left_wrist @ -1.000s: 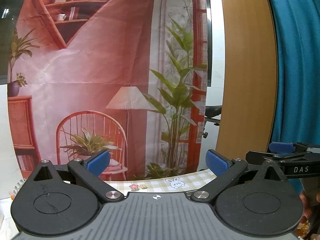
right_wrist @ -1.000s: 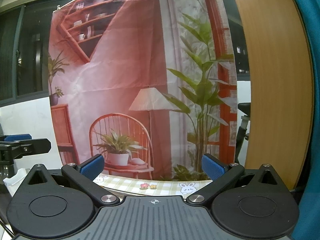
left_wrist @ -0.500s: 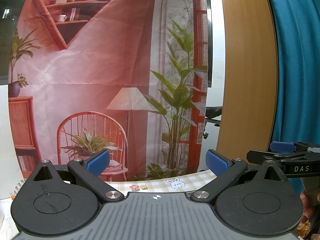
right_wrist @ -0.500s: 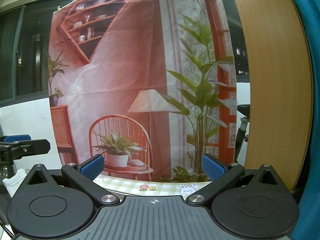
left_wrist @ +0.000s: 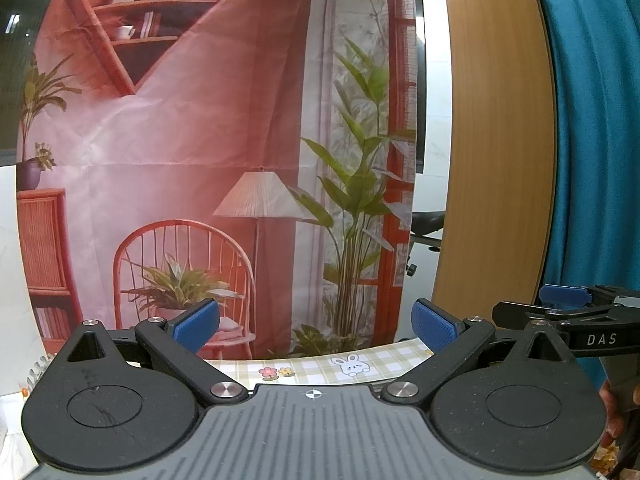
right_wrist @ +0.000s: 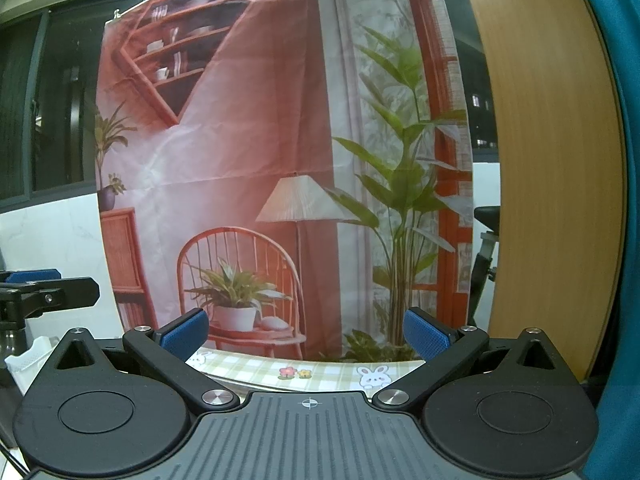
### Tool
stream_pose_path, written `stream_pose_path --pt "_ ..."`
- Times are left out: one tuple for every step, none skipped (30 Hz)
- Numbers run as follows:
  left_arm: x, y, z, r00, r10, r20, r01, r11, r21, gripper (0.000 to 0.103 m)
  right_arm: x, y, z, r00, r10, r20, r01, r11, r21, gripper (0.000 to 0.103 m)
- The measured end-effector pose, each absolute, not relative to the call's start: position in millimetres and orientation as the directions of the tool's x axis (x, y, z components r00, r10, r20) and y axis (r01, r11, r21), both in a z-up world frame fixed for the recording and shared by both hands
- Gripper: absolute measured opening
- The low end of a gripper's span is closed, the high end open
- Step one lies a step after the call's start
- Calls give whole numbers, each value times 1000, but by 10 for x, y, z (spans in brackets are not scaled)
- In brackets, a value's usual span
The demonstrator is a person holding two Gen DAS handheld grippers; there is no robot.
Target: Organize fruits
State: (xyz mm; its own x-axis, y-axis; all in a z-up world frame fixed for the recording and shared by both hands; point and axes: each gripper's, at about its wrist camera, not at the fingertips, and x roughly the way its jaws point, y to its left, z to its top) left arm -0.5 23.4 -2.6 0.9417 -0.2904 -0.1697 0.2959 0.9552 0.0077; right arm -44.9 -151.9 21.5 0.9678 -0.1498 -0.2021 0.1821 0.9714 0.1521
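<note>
The left tongs (left_wrist: 315,323) and the right tongs (right_wrist: 305,331) are both wide open and hold nothing, each pointing level over the far edge of a checked tablecloth (right_wrist: 256,369) with rabbit and flower prints on the counter. Behind the cloth hangs a printed backdrop (left_wrist: 192,148) showing a chair, a lamp and plants. At the left of the right wrist view stands a white basket (right_wrist: 30,354) whose contents I cannot see, and no fruit is visible in either view.

Slight upward drift of both views.
</note>
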Motion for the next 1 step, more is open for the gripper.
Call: stream_pose_path --pt "-2 234 -26 942 -290 -170 296 955 7 103 -449 -1519 215 968 -150 -202 182 971 152 103"
